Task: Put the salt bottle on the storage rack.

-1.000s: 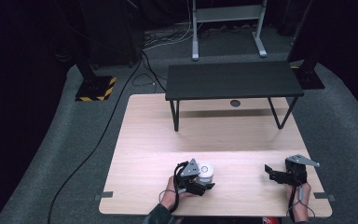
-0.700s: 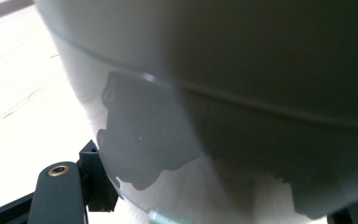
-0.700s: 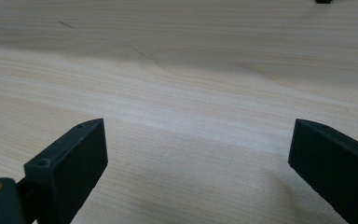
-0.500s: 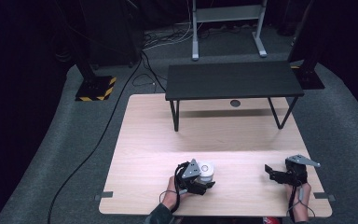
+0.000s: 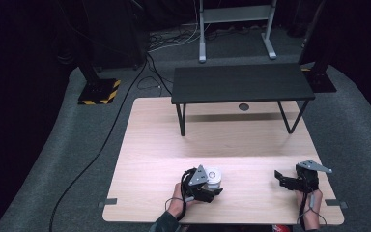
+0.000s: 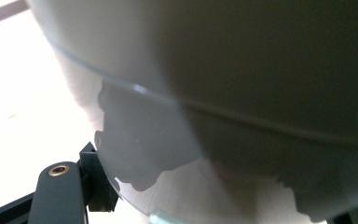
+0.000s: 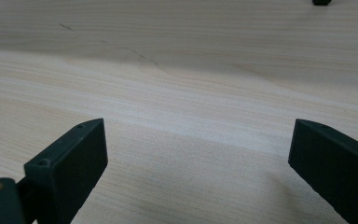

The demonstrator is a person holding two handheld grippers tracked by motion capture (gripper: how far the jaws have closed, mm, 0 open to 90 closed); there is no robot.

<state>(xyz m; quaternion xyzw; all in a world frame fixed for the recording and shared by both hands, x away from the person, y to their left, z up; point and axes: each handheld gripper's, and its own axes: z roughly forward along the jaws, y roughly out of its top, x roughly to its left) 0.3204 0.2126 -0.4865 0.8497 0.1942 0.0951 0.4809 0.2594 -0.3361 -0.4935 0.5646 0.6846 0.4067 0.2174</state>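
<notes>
the white cup (image 5: pixel 214 177) stands upright on the wooden worktop (image 5: pixel 164 145), well in front of the small black table (image 5: pixel 241 82) that sits at the worktop's far side. the left gripper (image 5: pixel 212 189) lies against the cup's near side, its jaws pinching the cup; in the left gripper view the pale cup (image 6: pixel 242 84) looms right up against the camera, with one black jaw at its lower edge. the person's left hand (image 5: pixel 178 198) holds that gripper from below. well to the right of the cup, the right gripper (image 5: pixel 279 177) hovers over bare worktop, held by the right hand (image 5: pixel 309 203); its jaws are spread wide with nothing between them, and the right gripper view shows plain wood (image 7: pixel 191 93) between the two black jaws.
</notes>
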